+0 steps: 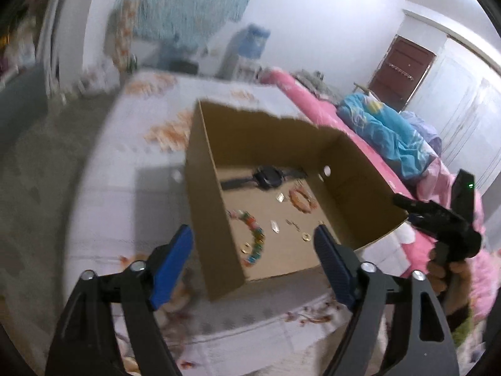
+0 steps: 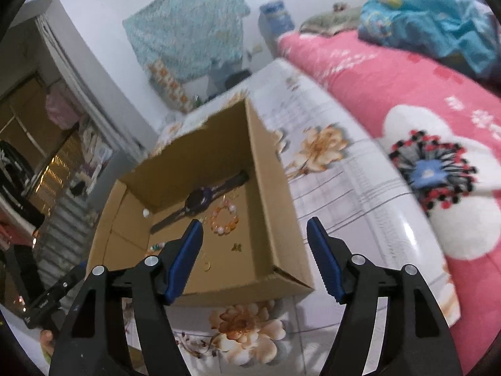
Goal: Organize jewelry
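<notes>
An open cardboard box [image 1: 206,188] [image 2: 266,188] stands on the flowered table. On its floor lie a black watch [image 1: 266,178] [image 2: 200,200], an orange bead bracelet [image 1: 302,199] [image 2: 224,219], a multicoloured bead bracelet [image 1: 253,241] and several small gold pieces [image 1: 275,227]. My left gripper [image 1: 252,230] hovers over the box's near corner, open, with nothing between its blue fingers [image 1: 175,260]. My right gripper [image 2: 254,222] hangs over the box's near right side, also open and empty. The right tool's black frame [image 1: 438,222] shows at the right edge of the left wrist view, in a hand [image 1: 438,269].
The table's floral cloth [image 1: 125,188] [image 2: 344,203] surrounds the box. A bed with a pink flowered quilt [image 2: 407,94] runs along its right side, with a blue blanket [image 1: 391,131] on it. A water dispenser [image 1: 250,47] and a brown door [image 1: 400,69] stand by the far walls.
</notes>
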### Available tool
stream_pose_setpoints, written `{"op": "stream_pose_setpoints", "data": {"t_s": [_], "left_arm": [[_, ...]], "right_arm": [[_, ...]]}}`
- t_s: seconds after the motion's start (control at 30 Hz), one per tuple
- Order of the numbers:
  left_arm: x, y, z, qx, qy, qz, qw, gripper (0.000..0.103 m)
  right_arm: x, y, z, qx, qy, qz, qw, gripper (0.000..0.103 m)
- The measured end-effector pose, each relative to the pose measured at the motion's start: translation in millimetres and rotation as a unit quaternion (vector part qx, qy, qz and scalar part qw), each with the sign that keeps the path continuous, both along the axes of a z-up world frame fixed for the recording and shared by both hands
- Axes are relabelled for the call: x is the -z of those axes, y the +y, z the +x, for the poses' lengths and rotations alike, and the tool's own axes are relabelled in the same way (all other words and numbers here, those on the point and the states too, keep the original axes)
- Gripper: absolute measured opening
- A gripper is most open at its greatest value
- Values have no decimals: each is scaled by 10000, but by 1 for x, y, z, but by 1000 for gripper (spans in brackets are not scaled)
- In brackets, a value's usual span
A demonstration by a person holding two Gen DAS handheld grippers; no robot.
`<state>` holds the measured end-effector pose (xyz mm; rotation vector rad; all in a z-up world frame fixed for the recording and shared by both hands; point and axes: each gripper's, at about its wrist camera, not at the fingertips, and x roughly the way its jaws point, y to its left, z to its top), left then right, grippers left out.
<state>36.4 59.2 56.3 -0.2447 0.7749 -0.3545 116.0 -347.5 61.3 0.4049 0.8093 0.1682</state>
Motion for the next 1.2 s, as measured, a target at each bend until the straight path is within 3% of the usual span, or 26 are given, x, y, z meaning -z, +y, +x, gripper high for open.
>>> {"op": "stream_pose_setpoints", "data": {"t_s": [0.17,0.37,0.63,0.73,0.97,1.2], "left_arm": [[-19,7,-28,-68,-474,141,9988,96],[-32,5,-51,-561,-723,525,9944,97],[-30,-29,-70,-1033,-866,1286,9825,97],[-23,-39,-70,-929,-613,1492,9825,97],[-6,-58,-61,-980,-78,1420,9850,97],[9,-74,-44,-1092,426,1708,9783,97]], "right_arm": [[-14,-7,-41,310,-503,45,9982,73],[-20,12,-71,208,-716,-198,9970,83],[-22,56,-87,-411,-723,-1085,9906,95],[-21,63,-90,-486,-669,-1331,9877,95],[-11,77,-83,-556,-325,-1719,9830,95],[3,92,-72,-755,-11,-1879,9793,95]]}}
